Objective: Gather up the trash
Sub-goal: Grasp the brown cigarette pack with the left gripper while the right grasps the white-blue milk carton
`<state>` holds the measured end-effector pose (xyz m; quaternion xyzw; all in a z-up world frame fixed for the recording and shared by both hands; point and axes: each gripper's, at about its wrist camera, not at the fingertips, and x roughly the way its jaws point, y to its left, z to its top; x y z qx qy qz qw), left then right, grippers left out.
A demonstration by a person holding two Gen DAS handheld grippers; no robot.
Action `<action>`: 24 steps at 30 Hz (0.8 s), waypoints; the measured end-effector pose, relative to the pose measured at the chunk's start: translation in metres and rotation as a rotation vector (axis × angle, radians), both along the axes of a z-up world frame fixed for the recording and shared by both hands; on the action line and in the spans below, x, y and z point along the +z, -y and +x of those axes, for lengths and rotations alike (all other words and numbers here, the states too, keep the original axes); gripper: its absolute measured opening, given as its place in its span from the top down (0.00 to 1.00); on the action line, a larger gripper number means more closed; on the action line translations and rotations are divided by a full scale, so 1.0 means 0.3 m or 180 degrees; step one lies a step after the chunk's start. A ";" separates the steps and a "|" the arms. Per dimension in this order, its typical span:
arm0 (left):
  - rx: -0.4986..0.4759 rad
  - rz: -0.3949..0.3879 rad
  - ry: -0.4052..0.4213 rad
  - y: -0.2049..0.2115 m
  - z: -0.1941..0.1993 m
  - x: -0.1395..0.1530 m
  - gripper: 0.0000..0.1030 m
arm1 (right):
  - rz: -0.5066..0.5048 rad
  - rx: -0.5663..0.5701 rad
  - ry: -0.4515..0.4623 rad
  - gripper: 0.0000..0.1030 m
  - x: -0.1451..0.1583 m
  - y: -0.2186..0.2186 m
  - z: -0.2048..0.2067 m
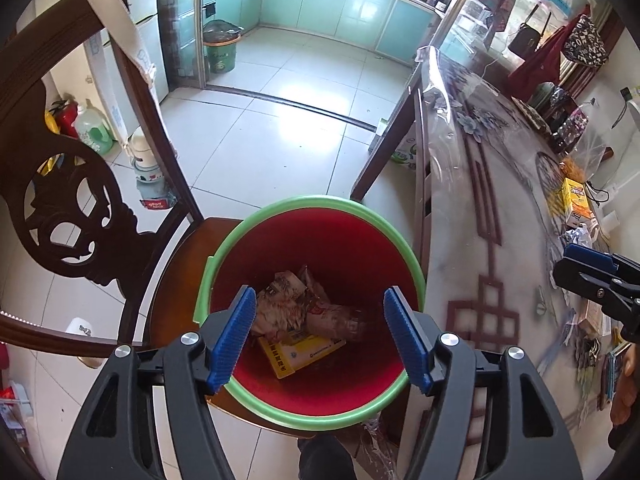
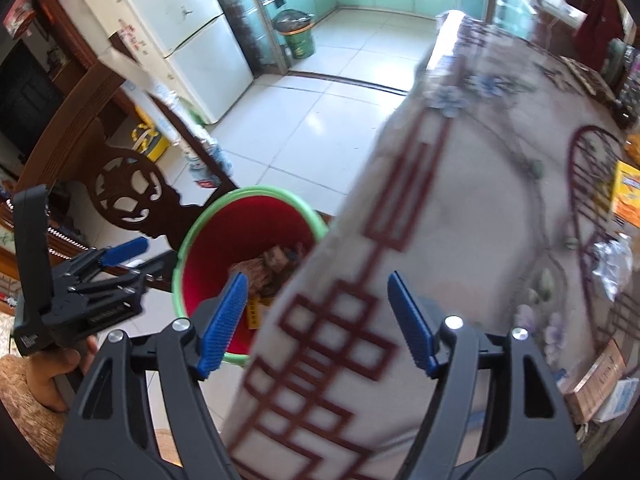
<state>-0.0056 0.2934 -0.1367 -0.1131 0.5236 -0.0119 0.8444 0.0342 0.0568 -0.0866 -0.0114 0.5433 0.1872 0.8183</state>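
A red bin with a green rim [image 1: 276, 206] stands on a wooden chair seat beside the table. Inside lie crumpled wrappers [image 1: 292, 304] and a yellow box [image 1: 300, 354]. My left gripper [image 1: 320, 336] is open and empty, held right above the bin's mouth. My right gripper [image 2: 320, 320] is open and empty over the table's edge; it also shows in the left wrist view [image 1: 592, 276]. The bin shows in the right wrist view [image 2: 192, 236] to the left. Crumpled foil [image 2: 612, 260] and a yellow carton [image 2: 628, 196] lie on the table [image 2: 460, 208].
A carved dark wooden chair back [image 1: 68, 208] rises left of the bin. The table has a patterned cloth under clear plastic, with bags and boxes [image 1: 576, 200] at its far side. A green kitchen bin [image 1: 220, 54] and a fridge [image 2: 188, 40] stand beyond the tiled floor.
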 end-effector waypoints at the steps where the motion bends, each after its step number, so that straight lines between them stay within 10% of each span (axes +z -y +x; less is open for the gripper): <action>1: -0.0017 0.0001 0.0011 0.007 0.003 0.004 0.38 | -0.0021 -0.0064 0.0011 0.31 0.001 0.034 -0.002; 10: -0.0281 -0.0025 0.0079 0.117 0.036 0.031 0.36 | -0.0912 -0.0681 0.0100 0.18 0.048 0.548 -0.082; 24: -0.0981 -0.0089 0.0093 0.617 0.025 0.083 0.36 | -0.1822 0.0269 -0.0898 0.16 -0.124 1.114 -0.232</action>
